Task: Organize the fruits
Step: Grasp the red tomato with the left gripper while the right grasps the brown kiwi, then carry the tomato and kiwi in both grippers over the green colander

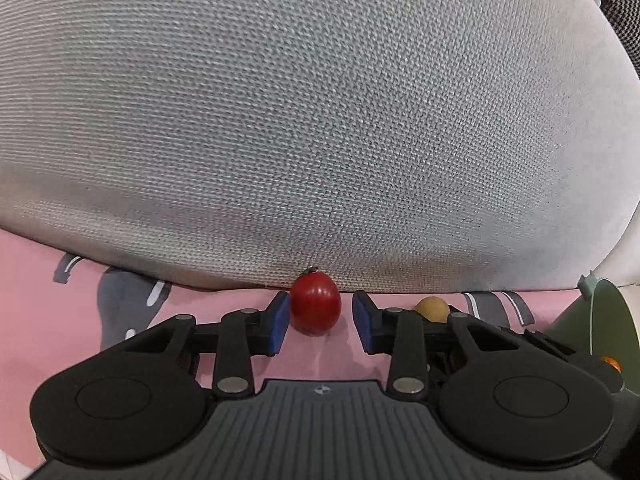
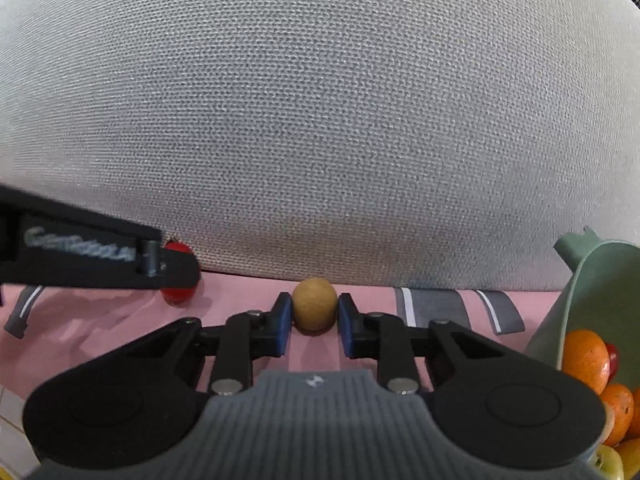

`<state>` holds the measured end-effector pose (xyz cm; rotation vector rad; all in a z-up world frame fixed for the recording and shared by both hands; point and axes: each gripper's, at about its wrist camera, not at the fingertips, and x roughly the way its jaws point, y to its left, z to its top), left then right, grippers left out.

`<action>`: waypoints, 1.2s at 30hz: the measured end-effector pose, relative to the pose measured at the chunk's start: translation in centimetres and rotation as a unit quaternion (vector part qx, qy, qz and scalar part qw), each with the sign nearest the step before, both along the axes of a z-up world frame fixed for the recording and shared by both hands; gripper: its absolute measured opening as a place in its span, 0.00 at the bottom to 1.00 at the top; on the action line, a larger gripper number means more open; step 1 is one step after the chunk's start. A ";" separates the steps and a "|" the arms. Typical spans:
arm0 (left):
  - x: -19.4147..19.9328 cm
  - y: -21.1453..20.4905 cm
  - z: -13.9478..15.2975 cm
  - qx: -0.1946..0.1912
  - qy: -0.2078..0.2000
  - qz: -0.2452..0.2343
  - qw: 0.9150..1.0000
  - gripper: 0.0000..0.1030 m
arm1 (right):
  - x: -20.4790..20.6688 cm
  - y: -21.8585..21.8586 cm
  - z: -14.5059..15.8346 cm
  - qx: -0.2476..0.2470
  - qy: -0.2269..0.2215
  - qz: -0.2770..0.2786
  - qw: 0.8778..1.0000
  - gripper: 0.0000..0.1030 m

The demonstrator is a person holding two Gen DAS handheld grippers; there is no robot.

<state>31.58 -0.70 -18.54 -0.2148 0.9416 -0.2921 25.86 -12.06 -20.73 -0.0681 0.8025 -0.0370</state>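
A red cherry tomato (image 1: 315, 304) lies on the pink cloth against a grey cushion. My left gripper (image 1: 320, 322) is open around it, the left pad touching it, the right pad apart. A small tan round fruit (image 2: 314, 309) lies on the cloth to the right; it also shows in the left wrist view (image 1: 433, 309). My right gripper (image 2: 314, 324) is open with the pads close on both sides of the tan fruit. The tomato (image 2: 178, 272) shows partly hidden behind the left gripper in the right wrist view.
A big grey woven cushion (image 2: 320, 120) fills the space just ahead. A green bowl (image 2: 576, 280) at the right holds oranges (image 2: 584, 354) and other fruit; its rim shows in the left wrist view (image 1: 600, 308). The pink cloth (image 1: 48, 280) has grey prints.
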 end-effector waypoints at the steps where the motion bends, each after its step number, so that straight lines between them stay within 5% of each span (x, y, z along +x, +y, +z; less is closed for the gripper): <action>1: 0.1 -0.2 -0.1 0.005 -0.001 0.000 1.000 0.39 | 0.0 0.0 0.0 0.002 -0.001 0.001 1.000 0.21; 10: -0.2 -0.3 -0.5 0.018 -0.001 0.004 1.000 0.30 | -1.2 -0.4 1.5 0.014 0.001 0.003 1.000 0.21; 26: -7.8 2.4 7.6 0.008 -0.047 0.012 0.999 0.30 | -8.0 0.1 9.3 0.028 -0.053 0.052 0.997 0.21; 36: -13.3 -0.6 12.0 0.002 -0.069 -0.020 0.997 0.30 | -14.7 -2.3 12.6 0.038 -0.070 0.052 0.995 0.21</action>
